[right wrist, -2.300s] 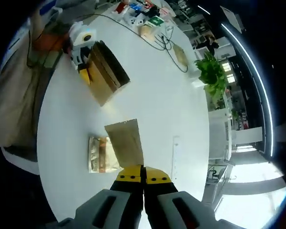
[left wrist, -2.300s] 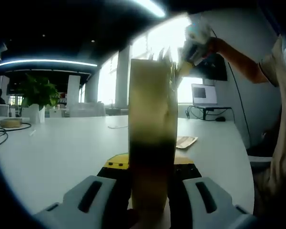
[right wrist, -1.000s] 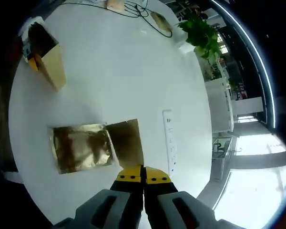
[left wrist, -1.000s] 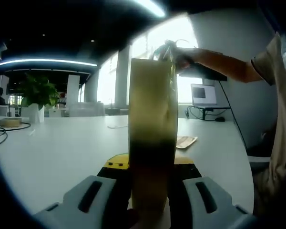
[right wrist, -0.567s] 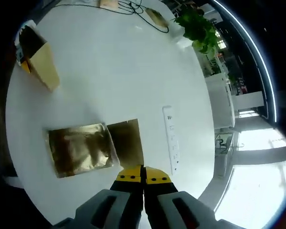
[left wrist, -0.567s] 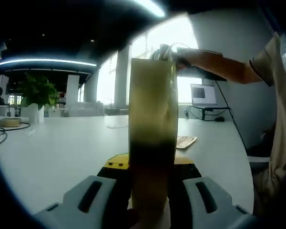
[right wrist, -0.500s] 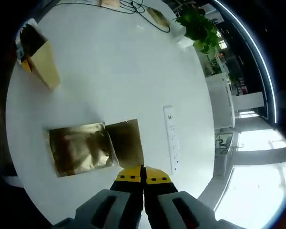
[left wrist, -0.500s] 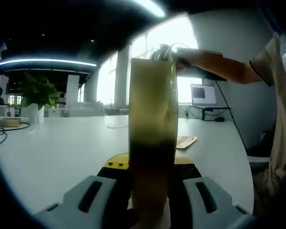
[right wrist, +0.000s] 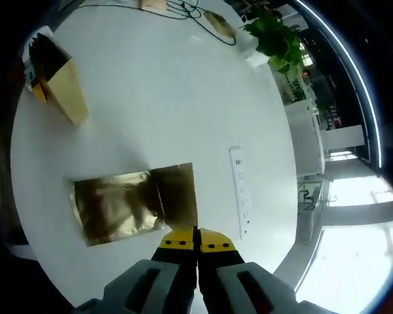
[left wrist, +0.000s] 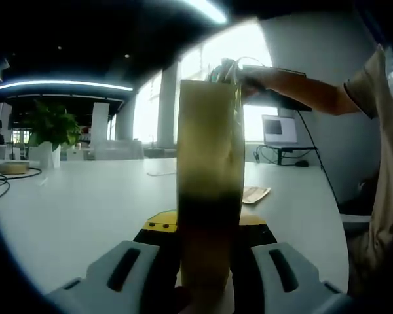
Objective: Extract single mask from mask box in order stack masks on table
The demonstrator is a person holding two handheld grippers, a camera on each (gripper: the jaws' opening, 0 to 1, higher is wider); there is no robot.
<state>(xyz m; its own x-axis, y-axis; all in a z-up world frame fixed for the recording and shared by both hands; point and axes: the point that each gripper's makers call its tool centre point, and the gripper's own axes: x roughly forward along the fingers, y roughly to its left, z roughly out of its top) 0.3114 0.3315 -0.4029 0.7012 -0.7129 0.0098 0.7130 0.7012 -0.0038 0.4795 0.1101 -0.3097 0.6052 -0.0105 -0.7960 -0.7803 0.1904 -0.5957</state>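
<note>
The left gripper (left wrist: 206, 252) stood low over the white round table (left wrist: 85, 203), its jaws pinching the tall tan cardboard mask box (left wrist: 209, 183) upright between them. The same box appeared far off in the right gripper view (right wrist: 59, 82), near the table's edge and well apart from everything else, its open top dark.

The right gripper (right wrist: 196, 245) hung above the table with its yellow-tipped jaws pressed together on the corner of one flat mask in a shiny golden-brown wrapper (right wrist: 177, 195). That mask overlapped the edge of another golden wrapped mask (right wrist: 114, 204) lying flat on the table; whether the held one already rested on it or was just above it could not be told. In the left gripper view a small tan packet (left wrist: 254, 193) lay on the table beyond the box, probably that same pile.

A white power strip (right wrist: 241, 190) lay just beside the masks, and a green potted plant (right wrist: 275, 36) stood beyond the table's far side. The person's bare forearm (left wrist: 295, 82) reached across above the box top.

By my reading, at least one mask had been laid down, and a second had been extracted and was being placed on it. Releasing that mask squarely on the pile remained, then drawing further masks from the box; how many were left inside was hidden.
</note>
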